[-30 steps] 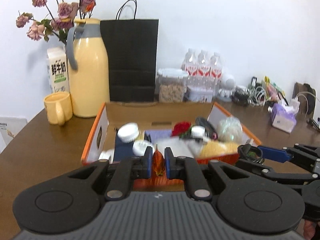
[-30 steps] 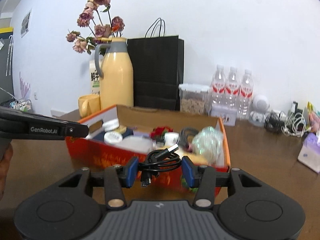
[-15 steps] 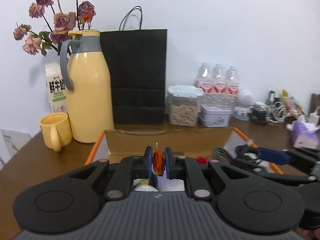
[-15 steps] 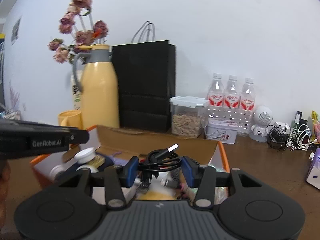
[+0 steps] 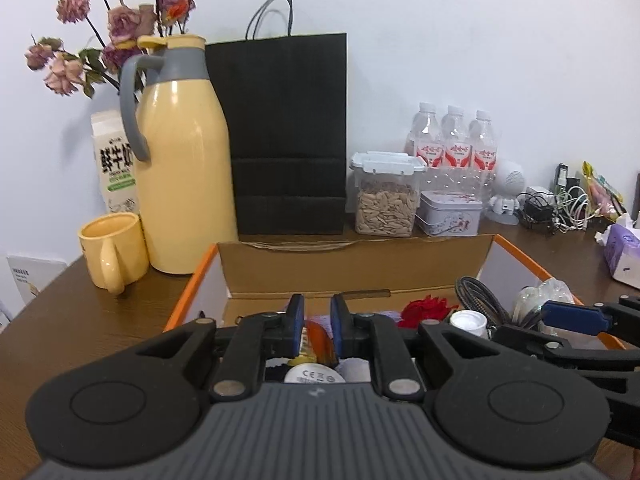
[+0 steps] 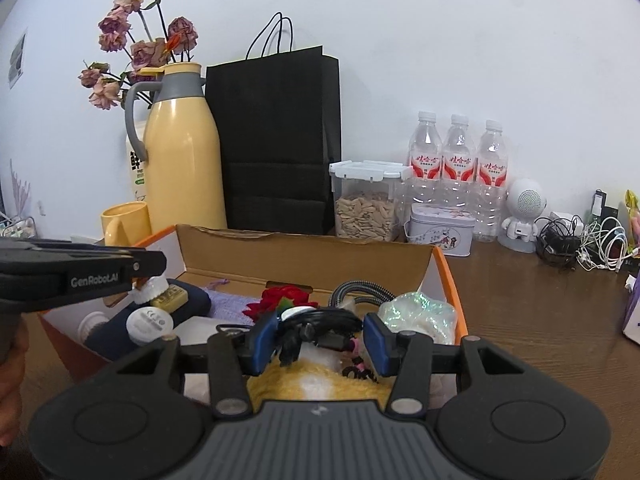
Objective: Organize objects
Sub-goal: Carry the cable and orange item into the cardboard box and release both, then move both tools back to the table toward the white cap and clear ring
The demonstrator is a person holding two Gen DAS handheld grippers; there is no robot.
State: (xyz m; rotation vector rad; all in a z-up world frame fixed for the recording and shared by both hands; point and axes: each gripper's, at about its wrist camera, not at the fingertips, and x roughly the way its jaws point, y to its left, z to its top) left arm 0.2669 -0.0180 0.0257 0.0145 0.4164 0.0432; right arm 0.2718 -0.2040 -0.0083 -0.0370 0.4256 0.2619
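Observation:
An open cardboard box (image 5: pixel 400 248) with orange sides lies under both grippers and holds several small items. My left gripper (image 5: pixel 317 316) hangs over its near left part, jaws opening. A small orange packet (image 5: pixel 320 344) sits low between the blue pads, slipping down above a white disc (image 5: pixel 314 374). My right gripper (image 6: pixel 320 336) is over the box's right part (image 6: pixel 304 256), jaws opening a little. A coiled black cable (image 6: pixel 316 326) sags blurred between its pads, plug tipped down, above a yellow fluffy item (image 6: pixel 320 388).
Behind the box stand a yellow thermos (image 5: pixel 184 184), a yellow mug (image 5: pixel 112 252), a black paper bag (image 5: pixel 288 132), a seed container (image 5: pixel 386 200), a tin (image 5: pixel 450 212) and water bottles (image 5: pixel 454 140). Tangled chargers (image 5: pixel 560 208) and a tissue pack (image 5: pixel 620 252) lie at the right.
Both grippers moved forward over the box. The left pads parted and the orange packet dropped lower between them. The cable's plug, which pointed up, has tipped down.

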